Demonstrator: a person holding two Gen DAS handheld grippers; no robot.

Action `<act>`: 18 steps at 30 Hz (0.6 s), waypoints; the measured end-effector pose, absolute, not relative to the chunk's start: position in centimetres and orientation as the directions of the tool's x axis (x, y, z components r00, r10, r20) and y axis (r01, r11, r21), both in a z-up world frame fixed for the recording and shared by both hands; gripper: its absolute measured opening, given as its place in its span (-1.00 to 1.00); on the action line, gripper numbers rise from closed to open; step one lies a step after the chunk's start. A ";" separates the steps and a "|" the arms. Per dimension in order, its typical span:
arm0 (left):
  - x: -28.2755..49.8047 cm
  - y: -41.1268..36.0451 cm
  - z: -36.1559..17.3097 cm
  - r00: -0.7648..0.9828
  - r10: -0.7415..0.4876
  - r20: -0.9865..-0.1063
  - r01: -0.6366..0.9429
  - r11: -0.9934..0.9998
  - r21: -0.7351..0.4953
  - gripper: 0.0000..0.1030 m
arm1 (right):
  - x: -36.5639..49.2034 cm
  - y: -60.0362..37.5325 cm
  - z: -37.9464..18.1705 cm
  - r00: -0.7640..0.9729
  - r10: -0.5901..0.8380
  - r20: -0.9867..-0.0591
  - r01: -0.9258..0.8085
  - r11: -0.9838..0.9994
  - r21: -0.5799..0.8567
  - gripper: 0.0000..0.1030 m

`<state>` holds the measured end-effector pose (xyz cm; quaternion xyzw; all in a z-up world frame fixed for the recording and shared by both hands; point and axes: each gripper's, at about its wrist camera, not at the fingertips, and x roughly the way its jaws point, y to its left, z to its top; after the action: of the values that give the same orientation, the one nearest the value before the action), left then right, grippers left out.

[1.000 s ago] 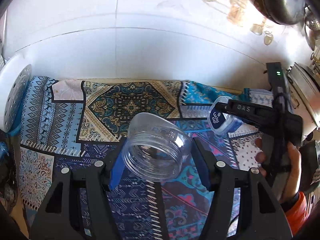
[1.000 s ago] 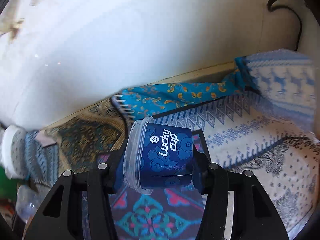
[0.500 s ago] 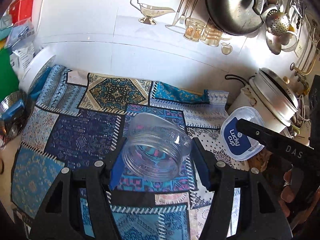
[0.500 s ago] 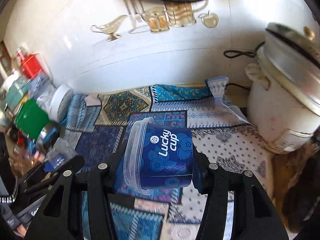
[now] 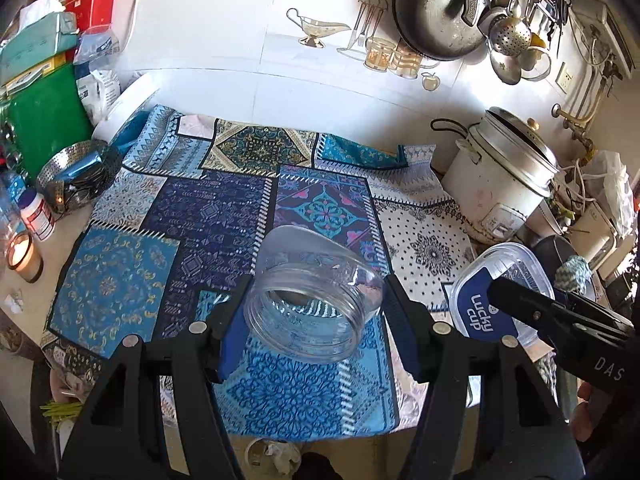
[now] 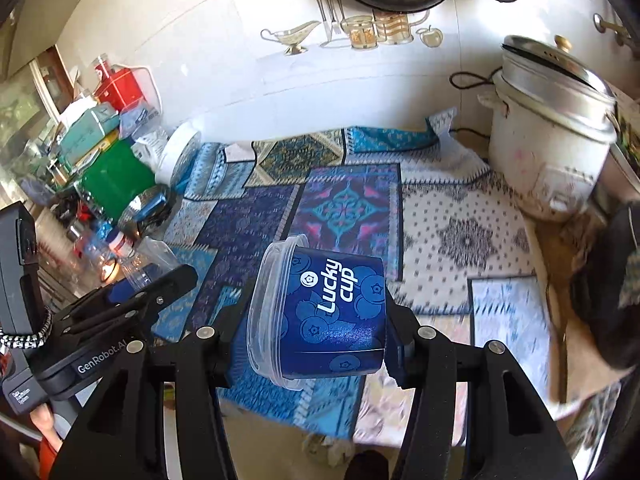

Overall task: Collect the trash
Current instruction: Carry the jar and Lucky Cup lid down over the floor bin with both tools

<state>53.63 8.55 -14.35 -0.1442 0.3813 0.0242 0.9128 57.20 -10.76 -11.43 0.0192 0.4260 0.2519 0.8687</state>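
My left gripper is shut on a clear plastic jar, held on its side with the open mouth toward the camera, high above the patterned cloth. A blue "Lucky cup" tub with a clear rim sits clamped in my right gripper, also held in the air. In the left wrist view that tub shows at the right, with the right gripper's black finger across it. The left gripper and the clear jar appear at the left of the right wrist view.
A white rice cooker stands at the back right. Boxes, a green container, a steel basket, a pill bottle and a lit candle crowd the left. Pans and ladles hang on the wall. Crumpled paper lies below the table's near edge.
Both grippers have pulled back and up from the wall with their loads still held. Much more of the table, the rice cooker and the left-side clutter has come into view.
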 end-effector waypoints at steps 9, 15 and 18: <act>41.2 11.7 -19.2 0.628 -0.086 -0.773 -0.109 0.974 -0.197 0.19 | 46.4 -8.0 -17.1 0.498 0.409 -0.764 -0.328 0.905 0.271 -0.03; 36.0 12.5 -23.8 0.525 -0.094 -0.846 -0.105 0.979 -0.174 0.19 | 42.5 -7.2 -22.2 0.420 0.379 -0.825 -0.264 0.920 0.289 -0.03; 34.7 12.5 -27.0 0.471 -0.105 -0.876 -0.111 0.978 -0.177 0.19 | 41.4 -7.5 -25.2 0.382 0.357 -0.852 -0.239 0.929 0.282 -0.03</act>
<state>34.67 12.47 -27.03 -0.1051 0.5142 0.0017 0.8512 41.40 -7.46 -25.19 0.0564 0.5261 0.1796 0.8293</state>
